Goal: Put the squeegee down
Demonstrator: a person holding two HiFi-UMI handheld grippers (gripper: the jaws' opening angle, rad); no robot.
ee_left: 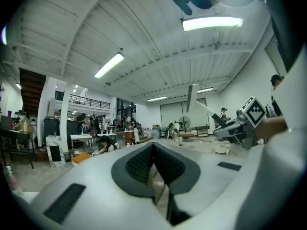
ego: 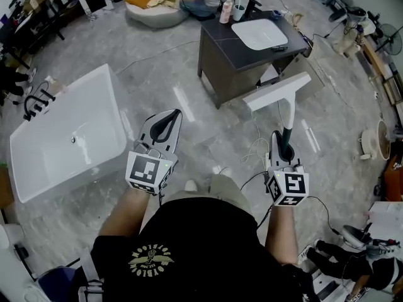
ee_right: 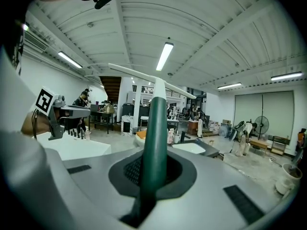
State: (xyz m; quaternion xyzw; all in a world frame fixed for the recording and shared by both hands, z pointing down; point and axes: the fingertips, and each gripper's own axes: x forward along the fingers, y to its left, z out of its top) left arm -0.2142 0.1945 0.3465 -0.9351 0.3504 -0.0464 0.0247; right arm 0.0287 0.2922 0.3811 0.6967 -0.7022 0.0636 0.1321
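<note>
The squeegee has a dark green handle and a long white blade. My right gripper is shut on the handle and holds it out over the floor, blade end pointing toward the dark vanity. In the right gripper view the handle runs up between the pads of the right gripper to the blade. My left gripper hovers to the left, shut with nothing in it. The left gripper view shows its pads meeting, with the squeegee off to the right.
A white bathtub stands at the left. The dark vanity carries a white basin, bottles and a cup. Cables lie on the marble floor near my feet. A fan and clutter line the right edge.
</note>
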